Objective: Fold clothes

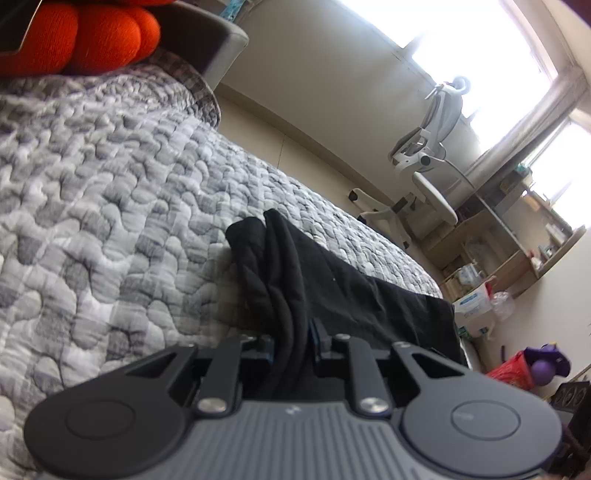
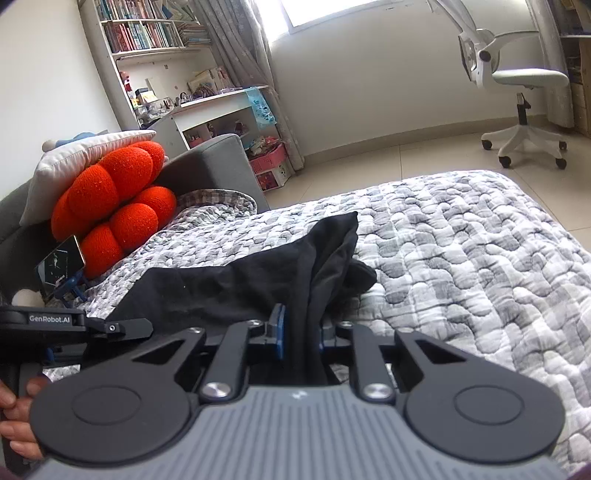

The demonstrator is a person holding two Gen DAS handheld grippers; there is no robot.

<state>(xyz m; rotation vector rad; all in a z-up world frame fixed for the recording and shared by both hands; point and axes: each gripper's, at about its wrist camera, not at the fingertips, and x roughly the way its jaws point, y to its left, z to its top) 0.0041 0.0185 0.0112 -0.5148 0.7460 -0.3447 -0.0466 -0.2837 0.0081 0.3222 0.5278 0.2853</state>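
Pinching bunched black garment (image 1: 295,280), both hand-held grippers (image 1: 293,341) (image 2: 301,332); only the right view shows bookshelves (image 2: 147,29).

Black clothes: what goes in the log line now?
left gripper: shut on black garment | right gripper: shut on it | bed quilt

The right gripper (image 2: 300,334) pinches a bunched fold of the black garment (image 2: 258,280) between its jaws. The garment lies on the grey quilted bed (image 2: 461,258). At 10 o'clock sits an orange cushion (image 2: 114,199); at 2 o'clock stands a white office chair (image 2: 524,92); at 9 o'clock the left gripper (image 2: 74,325) shows.
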